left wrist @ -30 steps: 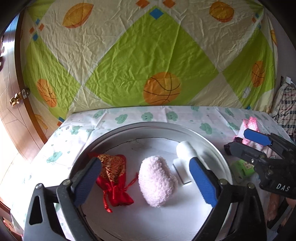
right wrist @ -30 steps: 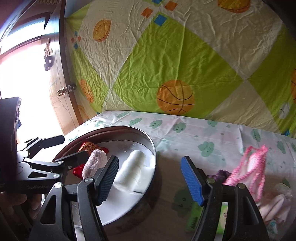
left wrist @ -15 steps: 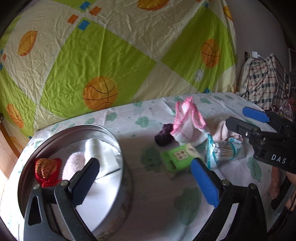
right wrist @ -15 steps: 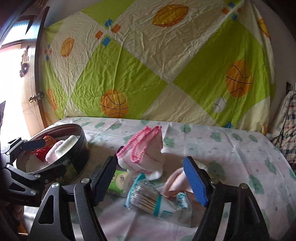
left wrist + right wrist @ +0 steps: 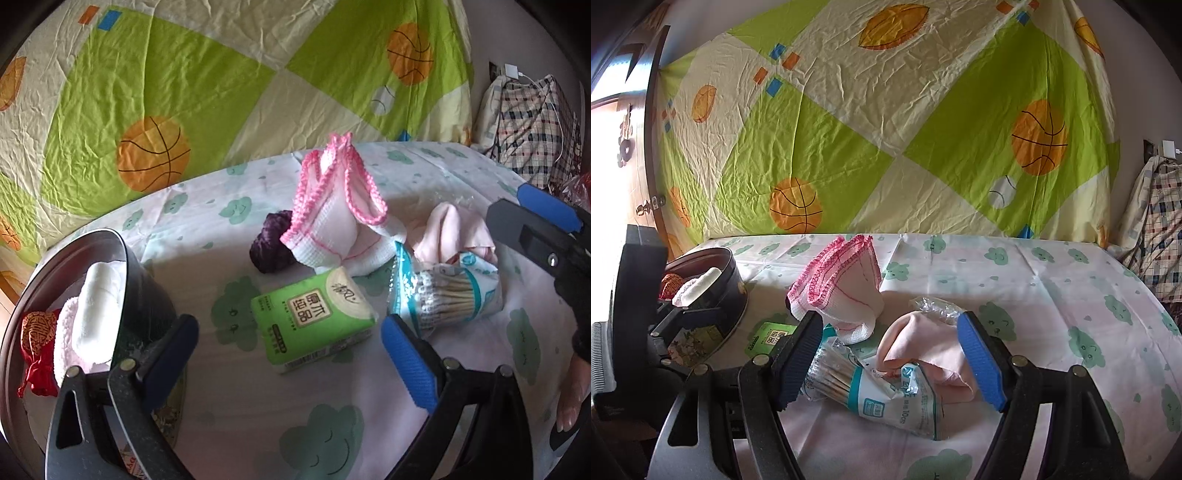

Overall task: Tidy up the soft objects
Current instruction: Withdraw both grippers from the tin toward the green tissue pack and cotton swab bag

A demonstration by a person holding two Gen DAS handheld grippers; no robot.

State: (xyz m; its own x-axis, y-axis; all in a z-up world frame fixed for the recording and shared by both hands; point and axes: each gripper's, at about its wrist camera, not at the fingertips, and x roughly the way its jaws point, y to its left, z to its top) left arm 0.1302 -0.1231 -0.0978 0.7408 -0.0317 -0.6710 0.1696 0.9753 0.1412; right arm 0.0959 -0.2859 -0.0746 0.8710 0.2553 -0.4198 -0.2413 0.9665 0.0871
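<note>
Right gripper (image 5: 886, 360) wide, empty, over the pink cloth (image 5: 925, 345) on the tabletop (image 5: 1052, 295), right of the swab pack (image 5: 875, 391). Left gripper (image 5: 288, 354) wide, empty, near the tissue pack (image 5: 314, 317). Cloth's light and limp: pinch the bunched top.

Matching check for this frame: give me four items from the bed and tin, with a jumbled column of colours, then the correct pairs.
Items:
1. tissue pack
2. yarn ball
3. drawstring pouch
4. rolled towel

Colours:
A. white
B. green
C. red and gold
D. dark purple

Pairs: 1-B, 2-D, 3-C, 4-A
</note>
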